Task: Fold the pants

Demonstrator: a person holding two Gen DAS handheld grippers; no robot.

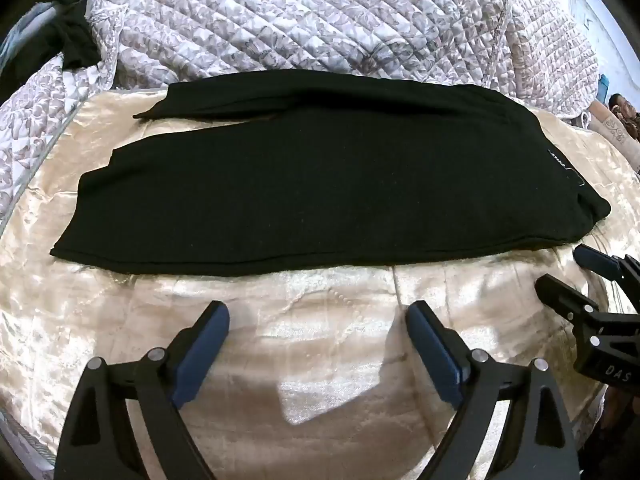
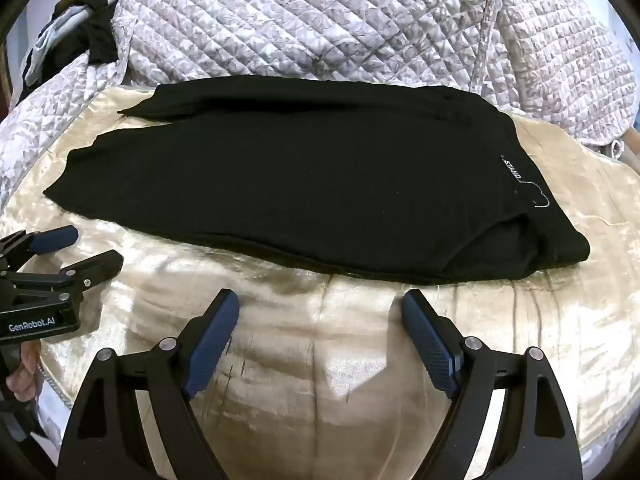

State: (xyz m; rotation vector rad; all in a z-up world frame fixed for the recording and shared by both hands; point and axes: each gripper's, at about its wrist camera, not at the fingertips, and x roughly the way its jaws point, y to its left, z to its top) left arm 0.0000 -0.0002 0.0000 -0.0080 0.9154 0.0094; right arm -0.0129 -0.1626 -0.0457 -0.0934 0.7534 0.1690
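Both claws, left claw (image 1: pixel 317 320) and right claw (image 2: pixel 320 312), gape wide and empty before one pair of black pants (image 1: pixel 320 184).

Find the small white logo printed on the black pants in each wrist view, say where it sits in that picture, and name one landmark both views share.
Left wrist view: the white logo sits far right, on the pants, near their right end.
Right wrist view: the logo sits right of centre, above a thin white thread loop.
Shared landmark: the quilted floral blanket heaped behind the pants.
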